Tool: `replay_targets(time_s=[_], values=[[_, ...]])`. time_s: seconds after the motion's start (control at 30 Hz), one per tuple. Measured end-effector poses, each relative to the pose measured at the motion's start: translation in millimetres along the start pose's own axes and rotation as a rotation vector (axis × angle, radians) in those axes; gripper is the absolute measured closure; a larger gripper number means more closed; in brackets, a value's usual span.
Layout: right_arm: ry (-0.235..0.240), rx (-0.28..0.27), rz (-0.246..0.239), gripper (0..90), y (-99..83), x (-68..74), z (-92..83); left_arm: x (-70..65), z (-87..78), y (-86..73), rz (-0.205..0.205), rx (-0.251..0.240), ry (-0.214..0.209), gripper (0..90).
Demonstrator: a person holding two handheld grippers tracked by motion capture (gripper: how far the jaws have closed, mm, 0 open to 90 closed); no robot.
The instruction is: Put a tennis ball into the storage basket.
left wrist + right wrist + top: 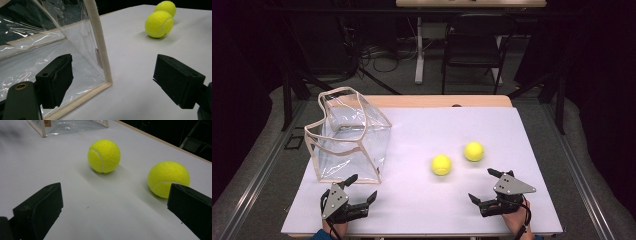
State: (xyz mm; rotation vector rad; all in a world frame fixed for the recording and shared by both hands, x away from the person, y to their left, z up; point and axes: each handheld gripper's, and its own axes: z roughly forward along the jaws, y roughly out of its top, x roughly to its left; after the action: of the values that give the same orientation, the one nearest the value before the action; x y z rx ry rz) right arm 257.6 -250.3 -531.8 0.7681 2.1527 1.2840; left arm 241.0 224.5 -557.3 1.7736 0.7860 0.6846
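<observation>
Surface [422, 200], high view: clear bag [347, 137] at 10 o'clock, mouth up, ready for loading; two tennis balls [441, 164] centre-right. Left gripper [354, 187], left gripper view: jaws wide, empty, straddling the bag's corner [106, 80]. Right gripper [482, 185], right gripper view: jaws wide, empty, aimed toward balls [104, 156].

Lab-like recording room, black curtains [597, 75], floor cables [382, 52], folding chair [472, 45]

The white table [422, 205] carries a clear bag [347, 137] and two tennis balls [441, 164].
</observation>
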Motion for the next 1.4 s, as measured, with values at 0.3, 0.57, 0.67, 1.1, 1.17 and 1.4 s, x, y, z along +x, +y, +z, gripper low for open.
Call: replay_targets(time_s=[0.3,0.57,0.67,1.1,1.17,1.4], values=[[0.002,0.029,0.006,0.0,3.6,0.9,2.8,0.2,0.2,-0.3,-0.001,0.001,0.0,16.1],[0.037,0.095,0.05,0.0,8.0,-2.7,10.9,-1.4,0.9,0.4,0.001,0.005,-0.003,16.1],[0.052,0.114,0.062,0.0,10.7,-4.5,15.9,-1.0,1.1,0.4,0.004,0.008,-0.003,16.1],[0.103,0.134,0.043,0.0,33.8,-1.5,27.9,-1.5,-0.8,0.5,-0.002,0.0,-0.001,16.1],[0.115,0.131,0.039,0.0,37.1,-1.3,29.8,-1.4,-0.6,0.5,-0.002,0.0,-0.003,16.1],[0.139,0.158,0.023,0.0,45.4,0.0,37.5,-1.3,-0.6,0.5,-0.001,0.002,-0.007,16.1]])
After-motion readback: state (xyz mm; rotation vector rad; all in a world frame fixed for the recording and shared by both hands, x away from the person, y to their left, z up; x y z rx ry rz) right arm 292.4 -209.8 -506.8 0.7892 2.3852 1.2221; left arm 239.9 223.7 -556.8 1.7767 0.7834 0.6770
